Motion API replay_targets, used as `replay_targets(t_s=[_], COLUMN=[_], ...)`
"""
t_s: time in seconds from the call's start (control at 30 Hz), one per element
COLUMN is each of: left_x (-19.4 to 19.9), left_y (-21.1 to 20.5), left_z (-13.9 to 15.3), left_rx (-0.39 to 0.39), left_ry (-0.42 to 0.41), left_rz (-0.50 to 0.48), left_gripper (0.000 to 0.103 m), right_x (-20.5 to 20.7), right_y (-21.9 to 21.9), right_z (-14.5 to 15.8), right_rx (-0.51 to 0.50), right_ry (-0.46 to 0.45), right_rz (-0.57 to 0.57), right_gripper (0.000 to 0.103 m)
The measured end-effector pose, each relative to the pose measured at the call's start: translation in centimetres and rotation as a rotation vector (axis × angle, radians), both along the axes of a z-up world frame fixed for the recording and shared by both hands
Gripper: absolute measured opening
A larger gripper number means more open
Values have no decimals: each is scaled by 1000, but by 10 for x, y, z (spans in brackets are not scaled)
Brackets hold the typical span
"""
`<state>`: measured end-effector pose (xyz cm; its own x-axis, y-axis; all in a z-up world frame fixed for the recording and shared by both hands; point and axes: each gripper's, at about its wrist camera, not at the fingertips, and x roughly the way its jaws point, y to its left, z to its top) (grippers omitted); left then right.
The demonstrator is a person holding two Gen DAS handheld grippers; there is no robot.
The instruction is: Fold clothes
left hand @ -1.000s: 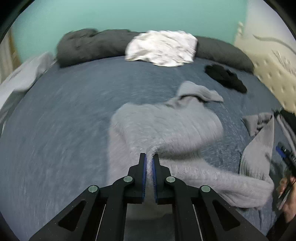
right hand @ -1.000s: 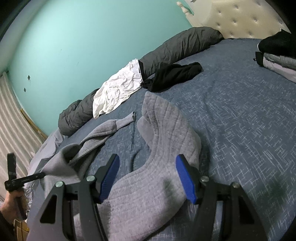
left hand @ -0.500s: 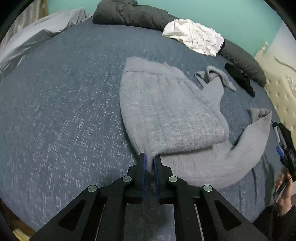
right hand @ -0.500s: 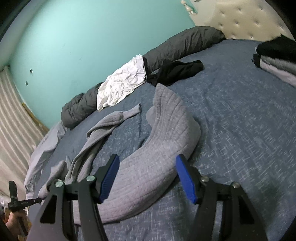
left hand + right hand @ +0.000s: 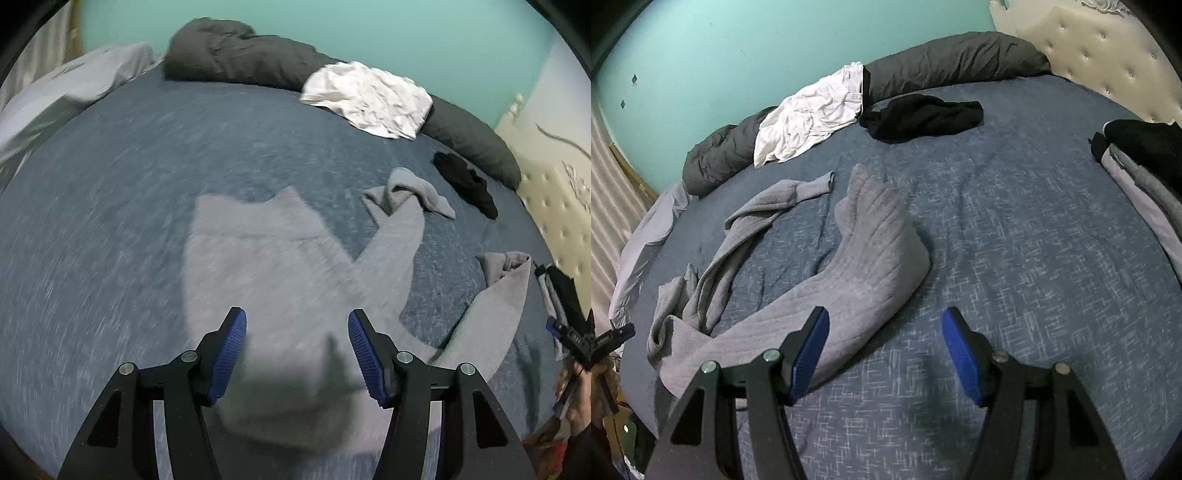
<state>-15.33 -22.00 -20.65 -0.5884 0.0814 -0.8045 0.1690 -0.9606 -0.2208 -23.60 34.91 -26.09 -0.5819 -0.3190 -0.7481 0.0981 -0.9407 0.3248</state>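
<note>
While your left gripper [image 5: 297, 350] is opening its jaws over the near edge of the grey sweater [image 5: 266, 266], with cloth between the blue pads but not pinched, your right gripper [image 5: 884, 354] stands wide and empty, hovering at the folded body beside bare bedspread [image 5: 1034, 240]. Sweater lies mid-bed, body doubled over, both sleeves trailing loose; judged soft, limp, fairly thick and light, so it should drape and sag from any single pinch. Quilted ribbed knit looks grippy; take it at hem corners or shoulder seams, not at mid-panel.
</note>
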Motion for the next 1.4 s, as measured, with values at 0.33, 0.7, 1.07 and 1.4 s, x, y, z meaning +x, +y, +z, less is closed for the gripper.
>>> replay_targets(t_s=[0.33, 0.7, 1.07, 1.4], left_x=[-63, -67, -26, 74], left_y=[23, 26, -3, -62], left_z=[-32, -60, -18, 11], left_rx=[-35, -102, -77, -21], left_ry=[-67, -95, -19, 32], left_rz=[-20, -79, -58, 78], left_gripper=[74, 5, 3, 3], right_x=[-59, -114, -83, -12], right_y=[12, -24, -16, 41], right_z=[-5, -35, -7, 13], right_rx=[-45, -2, 66, 91], right_ry=[-39, -106, -28, -3], right_rz=[-57, 1, 88, 59], right_gripper=[76, 75, 7, 7])
